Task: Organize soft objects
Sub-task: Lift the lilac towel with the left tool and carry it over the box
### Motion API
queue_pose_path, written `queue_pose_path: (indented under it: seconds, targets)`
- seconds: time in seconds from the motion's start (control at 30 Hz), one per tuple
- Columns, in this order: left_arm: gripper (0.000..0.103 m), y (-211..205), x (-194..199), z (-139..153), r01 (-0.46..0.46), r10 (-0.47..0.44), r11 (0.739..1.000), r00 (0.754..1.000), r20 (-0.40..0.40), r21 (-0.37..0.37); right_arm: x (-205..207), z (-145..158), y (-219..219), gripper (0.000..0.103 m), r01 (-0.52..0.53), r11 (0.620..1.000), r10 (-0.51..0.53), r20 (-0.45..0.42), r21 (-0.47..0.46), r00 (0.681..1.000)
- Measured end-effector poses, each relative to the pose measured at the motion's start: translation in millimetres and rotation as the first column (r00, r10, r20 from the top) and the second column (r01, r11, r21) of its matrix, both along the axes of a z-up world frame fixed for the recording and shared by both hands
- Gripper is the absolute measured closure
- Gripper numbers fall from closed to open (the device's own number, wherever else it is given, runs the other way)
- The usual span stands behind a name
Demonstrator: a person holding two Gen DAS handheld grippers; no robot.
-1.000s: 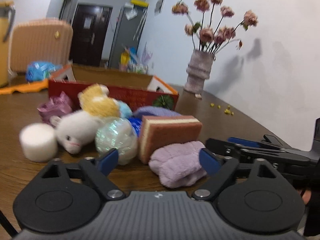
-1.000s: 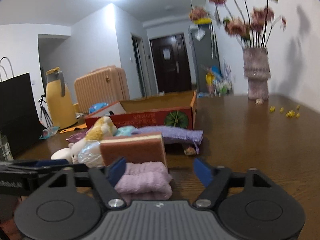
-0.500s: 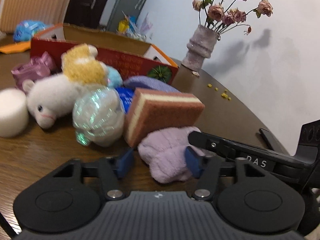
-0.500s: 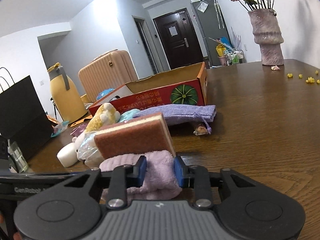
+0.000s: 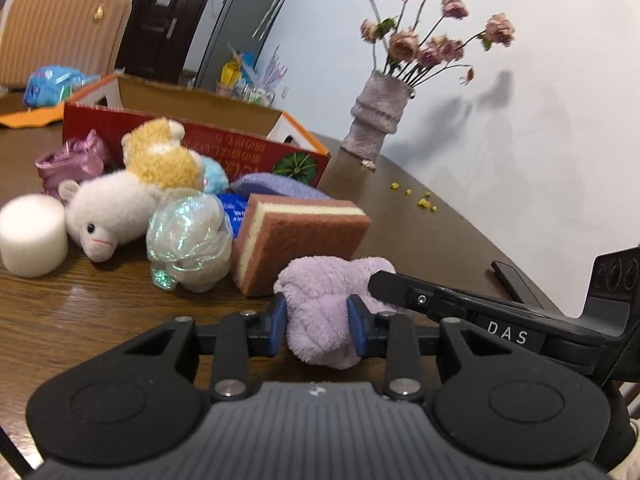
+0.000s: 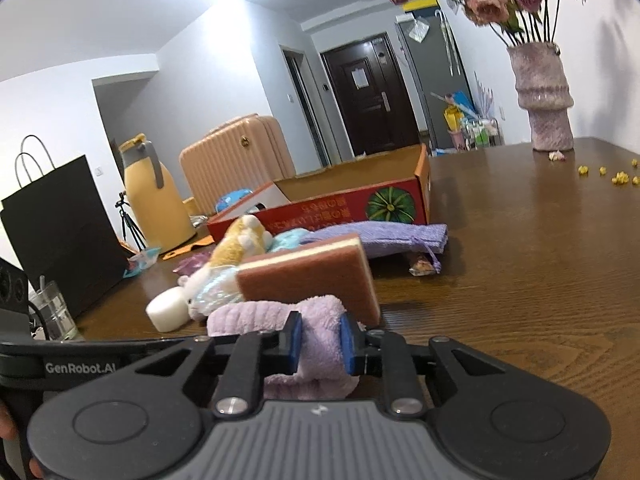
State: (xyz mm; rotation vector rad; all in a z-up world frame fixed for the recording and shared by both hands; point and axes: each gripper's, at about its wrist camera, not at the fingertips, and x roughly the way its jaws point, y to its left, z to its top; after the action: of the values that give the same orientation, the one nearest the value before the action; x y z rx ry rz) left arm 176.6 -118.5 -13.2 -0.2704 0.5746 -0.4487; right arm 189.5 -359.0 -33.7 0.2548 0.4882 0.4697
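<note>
Left claw: my left gripper (image 5: pixel 316 322) was clamped on the near end of the lilac towel (image 5: pixel 320 300). Its jaws had just been closing, and the blue pads (image 5: pixel 278 318) pressed into the pile from both sides.

Right claw: my right gripper (image 6: pixel 319 343) was clamped on the other end of the same towel (image 6: pixel 276 314). Its jaws had also just been closing, with a fold of the cloth squeezed thin between them.

Where the towel was: it lay bunched on the wooden table (image 5: pixel 80 300), just in front of the pink sponge (image 5: pixel 296 240), which leaned on it or touched it; I could not tell which.

Neighbours: the iridescent mesh ball (image 5: pixel 188 236), the white plush lamb (image 5: pixel 108 216) and the white foam cylinder (image 5: pixel 32 236) lay to the left. The red cardboard box (image 5: pixel 200 140) stood open behind the pile.

Step in hand, as I judged: to secure the two ends and then to lift the towel and spread it.

How to do it well: I thought both hands should rise together and keep level, so the cloth does not slip out of one claw. To pull apart slowly seemed better, because the pile is thick and a fold can hide between the pads.

Risk: the sponge could fall over when the towel leaves, and it could push the mesh ball.
</note>
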Motion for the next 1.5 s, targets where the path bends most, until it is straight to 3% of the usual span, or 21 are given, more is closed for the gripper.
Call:
queue_pose_path:
  seconds: [0.4,0.63,0.87,1.07,1.27,1.5]
  targets:
    - [0.071,16,-46,25,0.029,-0.03,1.0,0.986,0.163,0.011,-57,21,18,0.083,0.037,0.999,-0.037,0.116,-0.003,0.993]
    - [0.071,32,-39,56,0.017,-0.014,1.0,0.97,0.243,-0.01,-51,53,34,0.083,0.02,0.999,-0.015,0.182,-0.025,0.983]
    - [0.071,49,-21,99,-0.005,0.012,1.0,0.944,0.329,-0.022,-18,101,52,0.084,-0.039,0.998,0.05,0.223,-0.054,0.973]
    - [0.071,65,16,136,-0.025,0.034,0.999,0.933,0.359,-0.031,28,140,64,0.084,-0.07,0.997,0.077,0.262,-0.033,0.962]
    - [0.072,81,75,170,-0.029,0.029,1.0,0.93,0.367,-0.005,83,171,79,0.084,-0.102,0.994,0.108,0.274,-0.035,0.956]
    - [0.072,105,151,202,-0.018,0.023,1.0,0.944,0.328,-0.019,167,207,97,0.085,-0.135,0.991,0.137,0.245,-0.027,0.96]
